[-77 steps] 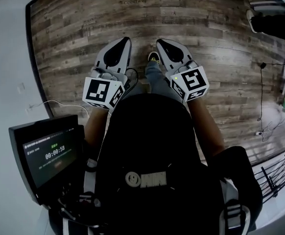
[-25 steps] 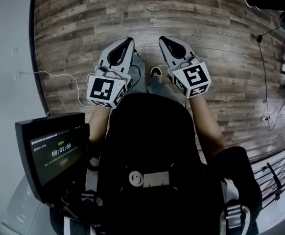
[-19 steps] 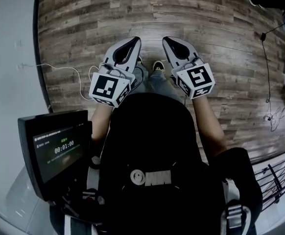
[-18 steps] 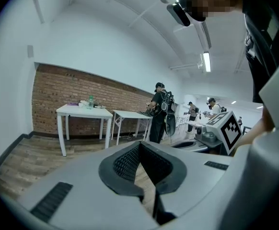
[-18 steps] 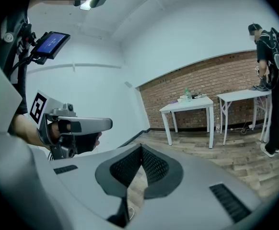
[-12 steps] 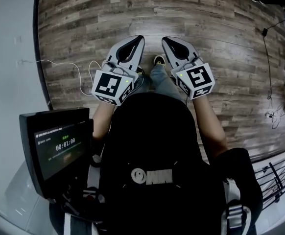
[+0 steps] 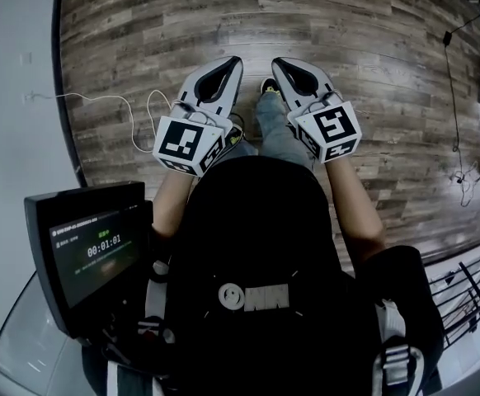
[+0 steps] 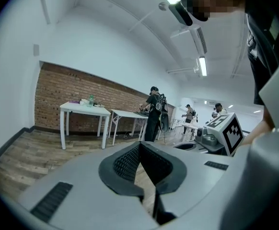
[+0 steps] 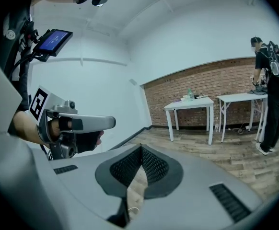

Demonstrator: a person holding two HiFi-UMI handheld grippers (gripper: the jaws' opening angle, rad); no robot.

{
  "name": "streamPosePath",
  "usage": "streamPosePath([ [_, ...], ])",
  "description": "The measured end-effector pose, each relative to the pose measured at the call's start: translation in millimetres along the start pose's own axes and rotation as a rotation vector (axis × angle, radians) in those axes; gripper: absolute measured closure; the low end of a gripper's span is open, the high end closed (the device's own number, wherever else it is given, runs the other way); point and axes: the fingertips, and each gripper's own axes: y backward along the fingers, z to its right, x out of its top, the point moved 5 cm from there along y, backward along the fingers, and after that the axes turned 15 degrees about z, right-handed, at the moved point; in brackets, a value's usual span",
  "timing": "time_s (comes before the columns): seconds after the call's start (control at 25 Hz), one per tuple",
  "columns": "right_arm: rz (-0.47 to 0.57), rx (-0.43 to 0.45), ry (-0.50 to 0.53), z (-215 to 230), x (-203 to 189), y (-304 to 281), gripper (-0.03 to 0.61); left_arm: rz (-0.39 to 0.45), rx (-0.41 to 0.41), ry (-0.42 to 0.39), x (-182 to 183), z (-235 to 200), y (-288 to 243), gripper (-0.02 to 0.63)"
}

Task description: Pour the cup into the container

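Observation:
No cup or container shows in any view. In the head view my left gripper (image 7: 232, 59) and right gripper (image 7: 276, 60) are held side by side at chest height over a wooden floor (image 7: 364, 48). Both point forward, their jaws shut, with nothing between them. The left gripper view shows my left gripper (image 8: 140, 144) with its ribbed pads pressed together, and the other gripper's marker cube (image 8: 227, 130) at the right. In the right gripper view, my right gripper (image 9: 140, 147) also has its pads meeting at the tip.
White tables (image 8: 84, 110) (image 9: 190, 102) stand along a brick wall (image 8: 58, 90), small items on top. People (image 8: 154, 111) stand by further tables. A screen (image 7: 87, 250) hangs at my lower left. A white cable (image 7: 100, 99) lies on the floor by the left wall. A metal rack (image 7: 471, 291) is at the lower right.
The floor and cable have slid through the head view as the person walks forward. Both grippers keep the same shut pose, carried along side by side.

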Motion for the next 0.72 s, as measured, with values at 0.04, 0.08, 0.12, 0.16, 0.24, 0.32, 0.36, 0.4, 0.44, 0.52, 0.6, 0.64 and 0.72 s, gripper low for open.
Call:
streamPosePath([
  [0.04, 0.002, -0.005, 0.006, -9, -1, 7, 0.574, 0.007, 0.001, 0.001, 1, 3, 11, 0.609],
  [0.08, 0.004, -0.011, 0.009, -19, -2, 13, 0.574, 0.014, 0.003, 0.003, 1, 5, 22, 0.609],
  [0.12, 0.004, -0.018, 0.012, -29, -5, 21, 0.574, 0.018, 0.005, 0.005, 1, 7, 34, 0.609],
  [0.16, 0.001, -0.026, 0.014, -40, -9, 29, 0.574, 0.022, 0.007, 0.01, 0, 10, 47, 0.609],
  [0.24, -0.015, -0.043, 0.019, -61, -21, 45, 0.574, 0.028, 0.009, 0.022, -3, 16, 72, 0.609],
  [0.32, -0.031, -0.059, 0.019, -78, -30, 60, 0.574, 0.027, 0.013, 0.032, -8, 22, 93, 0.609],
  [0.36, -0.036, -0.065, 0.015, -85, -33, 67, 0.574, 0.024, 0.016, 0.039, -10, 24, 101, 0.609],
  [0.4, -0.041, -0.07, 0.01, -91, -36, 74, 0.574, 0.022, 0.02, 0.048, -12, 28, 108, 0.609],
  [0.44, -0.047, -0.072, 0.004, -97, -38, 81, 0.574, 0.021, 0.024, 0.058, -14, 32, 115, 0.609],
  [0.52, -0.063, -0.066, -0.006, -107, -42, 92, 0.574, 0.012, 0.03, 0.064, -20, 40, 125, 0.609],
  [0.6, -0.077, -0.056, -0.005, -112, -45, 97, 0.574, -0.005, 0.04, 0.054, -27, 47, 131, 0.609],
  [0.64, -0.077, -0.05, -0.008, -114, -45, 101, 0.574, -0.011, 0.045, 0.05, -30, 52, 134, 0.609],
  [0.72, -0.066, -0.038, -0.021, -118, -47, 110, 0.574, -0.015, 0.057, 0.043, -35, 63, 142, 0.609],
])
